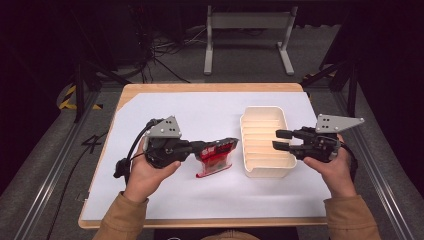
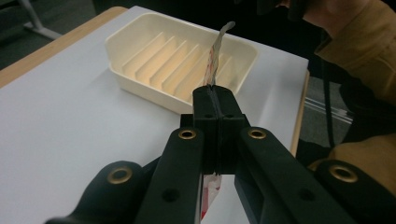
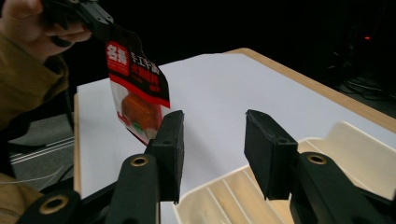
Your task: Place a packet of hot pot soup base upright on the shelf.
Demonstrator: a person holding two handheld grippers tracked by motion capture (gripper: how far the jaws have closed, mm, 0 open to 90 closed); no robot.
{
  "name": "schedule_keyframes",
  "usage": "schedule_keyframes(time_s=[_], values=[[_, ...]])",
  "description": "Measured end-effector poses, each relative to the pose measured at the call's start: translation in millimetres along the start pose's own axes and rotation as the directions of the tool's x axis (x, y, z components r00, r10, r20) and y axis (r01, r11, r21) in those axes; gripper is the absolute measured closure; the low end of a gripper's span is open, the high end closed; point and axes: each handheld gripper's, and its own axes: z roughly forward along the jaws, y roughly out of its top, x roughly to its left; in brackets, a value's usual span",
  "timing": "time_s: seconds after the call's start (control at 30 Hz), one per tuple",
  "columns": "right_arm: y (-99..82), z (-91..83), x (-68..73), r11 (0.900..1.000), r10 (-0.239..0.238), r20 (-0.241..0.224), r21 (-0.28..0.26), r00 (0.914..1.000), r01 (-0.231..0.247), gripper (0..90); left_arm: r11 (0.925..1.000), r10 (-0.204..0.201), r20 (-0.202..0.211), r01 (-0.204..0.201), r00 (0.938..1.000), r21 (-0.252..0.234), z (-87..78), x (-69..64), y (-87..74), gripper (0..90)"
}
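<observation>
Snack pouch, red with a clear window, is clamped by its top edge in the left gripper and held just above the white table, right beside the cream slotted tray. It's probably meant to be dropped upright into a slot, though that can't be confirmed. It should be kept edge-on to the ribs, while the right gripper, jaws apart and empty over the tray, steadies the loose end.

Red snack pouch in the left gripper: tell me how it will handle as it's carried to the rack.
Probably light and floppy: the red snack pouch hangs from the left gripper, shut on one edge, and its free end curls. The glossy film may slip. It likely needs guiding into the cream rack.
</observation>
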Motion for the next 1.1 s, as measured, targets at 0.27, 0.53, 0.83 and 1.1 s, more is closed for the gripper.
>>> schedule_keyframes(time_s=[0.27, 0.53, 0.83, 1.1], values=[[9.0, 14.0, 18.7, 0.9982, -0.054, -0.057, 0.025, 0.9969, 0.055, 54.3, 0.9994, 0.033, 0.035, -0.034, 0.9988, 0.005, 4.0, -11.4, 4.5, 90.0], [9.3, 25.4, 26.9, 0.9972, -0.064, -0.114, 0.032, 0.9915, 0.068, 53.2, 0.9984, 0.055, 0.053, -0.056, 0.9971, 0.004, 9.5, -19.6, 6.9, 90.0], [10.4, 42.2, 41.1, 0.9917, -0.101, -0.184, 0.06, 0.9778, 0.114, 49.1, 0.9975, 0.068, 0.072, -0.069, 0.9951, 0.013, 16.5, -25.2, 8.1, 90.0], [7.5, 55.8, 46.0, 0.9862, -0.114, -0.215, 0.094, 0.9699, 0.136, 60.9, 0.9971, 0.075, 0.089, -0.075, 0.9932, 0.005, 18.9, -25.4, 7.6, 90.0]])
